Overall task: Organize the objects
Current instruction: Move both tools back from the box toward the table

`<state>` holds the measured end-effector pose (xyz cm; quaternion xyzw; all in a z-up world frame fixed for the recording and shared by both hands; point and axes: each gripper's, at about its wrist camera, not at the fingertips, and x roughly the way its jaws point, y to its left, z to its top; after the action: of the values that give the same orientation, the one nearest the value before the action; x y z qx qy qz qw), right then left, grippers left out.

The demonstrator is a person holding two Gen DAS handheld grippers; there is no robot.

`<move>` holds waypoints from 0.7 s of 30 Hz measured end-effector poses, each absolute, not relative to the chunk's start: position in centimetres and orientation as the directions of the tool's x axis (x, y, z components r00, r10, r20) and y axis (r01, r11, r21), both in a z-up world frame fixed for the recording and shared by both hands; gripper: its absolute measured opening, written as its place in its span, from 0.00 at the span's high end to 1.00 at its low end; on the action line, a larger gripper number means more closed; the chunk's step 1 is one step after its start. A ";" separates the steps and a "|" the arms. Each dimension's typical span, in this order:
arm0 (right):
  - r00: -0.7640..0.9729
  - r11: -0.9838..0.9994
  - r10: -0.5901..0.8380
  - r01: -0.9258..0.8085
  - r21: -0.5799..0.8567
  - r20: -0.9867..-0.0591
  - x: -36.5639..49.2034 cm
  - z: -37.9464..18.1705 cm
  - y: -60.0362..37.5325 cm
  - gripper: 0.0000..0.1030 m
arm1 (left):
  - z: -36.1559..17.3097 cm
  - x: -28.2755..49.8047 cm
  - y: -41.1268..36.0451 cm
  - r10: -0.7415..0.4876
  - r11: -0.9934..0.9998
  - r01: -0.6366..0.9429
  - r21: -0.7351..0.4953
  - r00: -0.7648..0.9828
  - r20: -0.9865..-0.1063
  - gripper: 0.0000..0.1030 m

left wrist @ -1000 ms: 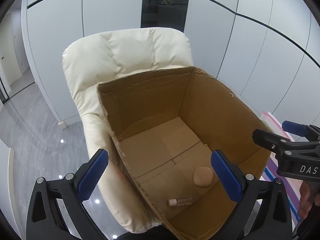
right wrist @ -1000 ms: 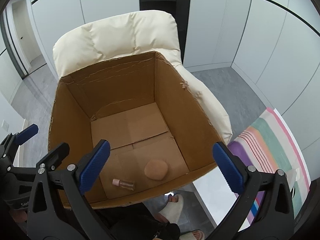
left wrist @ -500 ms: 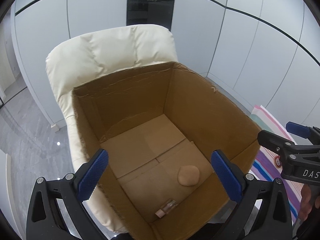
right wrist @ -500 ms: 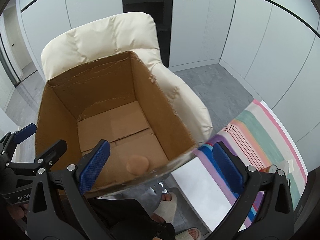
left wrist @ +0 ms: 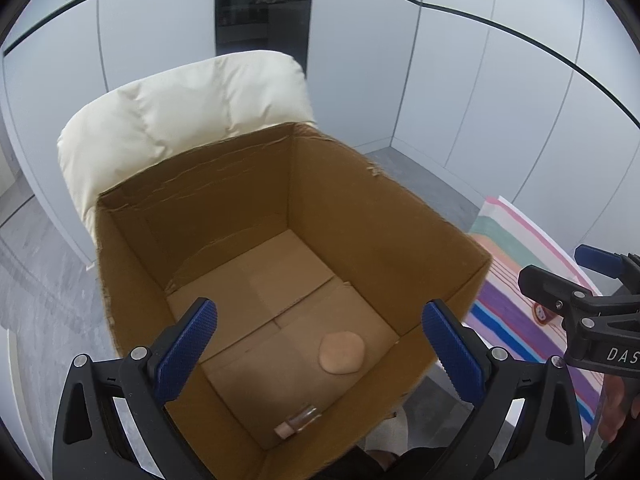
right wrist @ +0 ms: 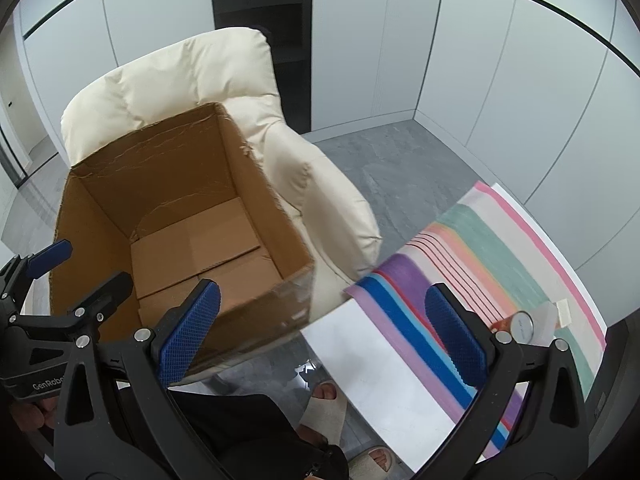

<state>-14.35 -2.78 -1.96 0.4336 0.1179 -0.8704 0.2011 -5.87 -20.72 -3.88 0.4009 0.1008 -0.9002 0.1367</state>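
Your left gripper (left wrist: 320,340) is hanging spread wide over the open box (left wrist: 384,216), gripping nothing, its blue pads straddling the near half of the box floor. The box is sitting on a cream chair (left wrist: 180,112), its back wall against the padded backrest, and the torn top edges are standing free on all four sides, leaving the mouth fully open to you. Inside, a tan puff (left wrist: 341,352) is lying flat near the right wall, and a small vial (left wrist: 297,426) is lying on its side close to the near wall, apart from the puff. Your right gripper (right wrist: 324,332) is also gaping wide and empty, hovering past the box's right corner above a table (right wrist: 372,368) partly covered by a striped mat (right wrist: 500,256). On that mat, just beside the right pad, a small round tin (right wrist: 520,326) is lying next to a crumpled clear wrapper (right wrist: 546,316) and a pale tag (right wrist: 563,312). Your slippered feet (right wrist: 332,404) are showing under the table edge.
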 end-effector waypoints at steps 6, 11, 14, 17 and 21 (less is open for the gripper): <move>-0.549 -0.909 -0.221 0.414 -0.033 -0.806 -14.7 -2.2 -0.2 0.00 | -3.8 -6.9 -18.4 -0.135 -0.956 0.284 -0.072 -0.647 -0.750 0.00; -0.558 -0.923 -0.196 0.382 -0.040 -0.807 -14.7 -2.3 2.2 0.00 | -3.8 -7.8 -16.3 -0.107 -0.967 0.245 -0.074 -0.651 -0.751 0.00; -0.564 -0.932 -0.182 0.361 -0.043 -0.806 -14.8 -2.3 3.7 0.00 | -3.8 -8.2 -15.2 -0.093 -0.973 0.221 -0.072 -0.654 -0.750 0.00; -0.568 -0.940 -0.166 0.339 -0.046 -0.806 -14.9 -2.2 5.1 0.00 | -3.8 -8.7 -13.9 -0.076 -0.978 0.195 -0.072 -0.656 -0.751 0.00; -0.575 -0.950 -0.147 0.308 -0.046 -0.804 -14.8 -2.1 7.0 0.00 | -3.9 -9.4 -12.6 -0.059 -0.982 0.172 -0.073 -0.655 -0.754 0.00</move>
<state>-14.84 7.03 -2.09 0.4423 0.0909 -0.8829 0.1290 -9.43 -12.59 -3.93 0.4106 0.0692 -0.9069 0.0638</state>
